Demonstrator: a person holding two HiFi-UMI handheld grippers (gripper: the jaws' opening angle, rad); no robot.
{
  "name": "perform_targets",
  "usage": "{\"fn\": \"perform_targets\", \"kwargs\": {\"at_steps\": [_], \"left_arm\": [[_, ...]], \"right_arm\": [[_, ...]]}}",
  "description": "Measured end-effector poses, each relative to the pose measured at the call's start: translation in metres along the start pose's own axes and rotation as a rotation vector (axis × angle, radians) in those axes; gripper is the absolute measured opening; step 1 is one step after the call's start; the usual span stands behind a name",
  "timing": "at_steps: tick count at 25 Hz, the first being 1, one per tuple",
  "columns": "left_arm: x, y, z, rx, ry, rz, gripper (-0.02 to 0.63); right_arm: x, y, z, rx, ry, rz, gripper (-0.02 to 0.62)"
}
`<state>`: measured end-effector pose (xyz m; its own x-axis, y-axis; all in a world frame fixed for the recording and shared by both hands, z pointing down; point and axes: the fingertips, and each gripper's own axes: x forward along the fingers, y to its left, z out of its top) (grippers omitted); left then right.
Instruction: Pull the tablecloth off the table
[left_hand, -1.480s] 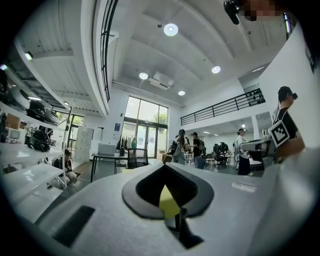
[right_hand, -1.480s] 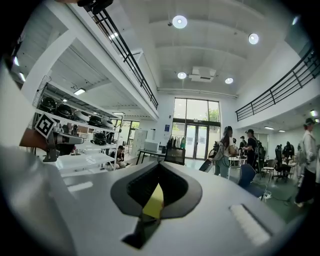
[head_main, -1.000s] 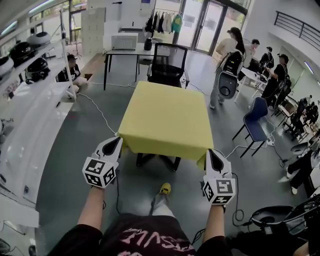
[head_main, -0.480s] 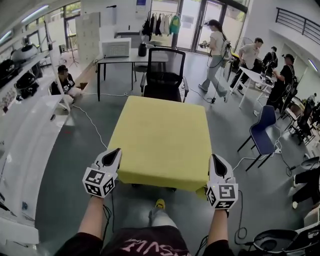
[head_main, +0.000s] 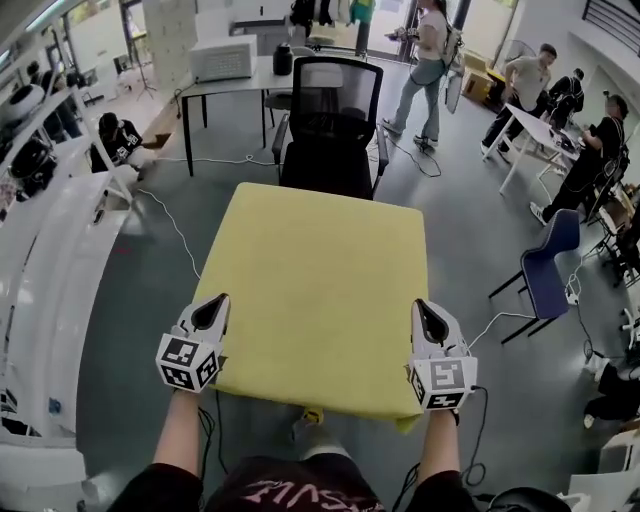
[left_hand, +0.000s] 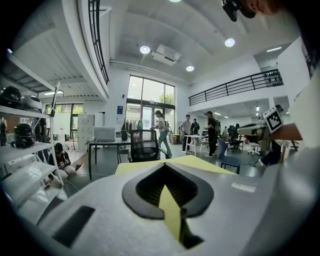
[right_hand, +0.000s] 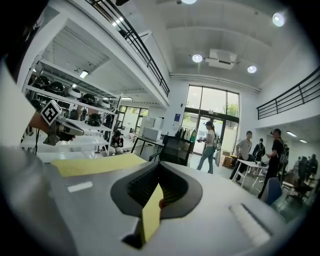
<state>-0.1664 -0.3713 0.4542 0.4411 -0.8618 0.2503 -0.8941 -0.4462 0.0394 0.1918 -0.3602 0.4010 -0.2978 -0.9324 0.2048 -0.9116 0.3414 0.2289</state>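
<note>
Although its near corners are gripped, the yellow tablecloth (head_main: 315, 285) lies spread over the whole table at mid-frame, so I judge all the pulling remains. Left gripper (head_main: 218, 302) at lower left and right gripper (head_main: 421, 306) at lower right each pinch cloth between tight-pressed jaws.

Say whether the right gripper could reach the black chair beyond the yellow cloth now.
Probably not. The right gripper is shut on the yellow tablecloth at its near edge, and the black chair stands at the far side, with the whole spread of cloth between them.
</note>
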Motion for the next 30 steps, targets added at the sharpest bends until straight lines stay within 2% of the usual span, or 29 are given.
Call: {"fn": "perform_targets", "kwargs": {"at_steps": [5, 14, 20, 24, 30], "left_arm": [[0.061, 0.01, 0.018, 0.026, 0.053, 0.022, 0.005], [0.114, 0.04, 0.035, 0.059, 0.132, 0.049, 0.005], [0.127, 0.049, 0.033, 0.074, 0.157, 0.054, 0.005], [0.141, 0.05, 0.036, 0.113, 0.177, 0.032, 0.005], [0.161, 0.07, 0.017, 0.124, 0.219, 0.007, 0.005]], "right_arm": [[0.052, -0.066, -0.009, -0.008, 0.038, 0.012, 0.014], [0.11, -0.108, -0.026, -0.041, 0.132, 0.077, 0.014], [0.125, -0.115, -0.041, -0.061, 0.167, 0.1, 0.014], [0.135, -0.119, -0.049, -0.058, 0.185, 0.113, 0.014], [0.154, -0.106, -0.068, -0.092, 0.224, 0.152, 0.014]]}}
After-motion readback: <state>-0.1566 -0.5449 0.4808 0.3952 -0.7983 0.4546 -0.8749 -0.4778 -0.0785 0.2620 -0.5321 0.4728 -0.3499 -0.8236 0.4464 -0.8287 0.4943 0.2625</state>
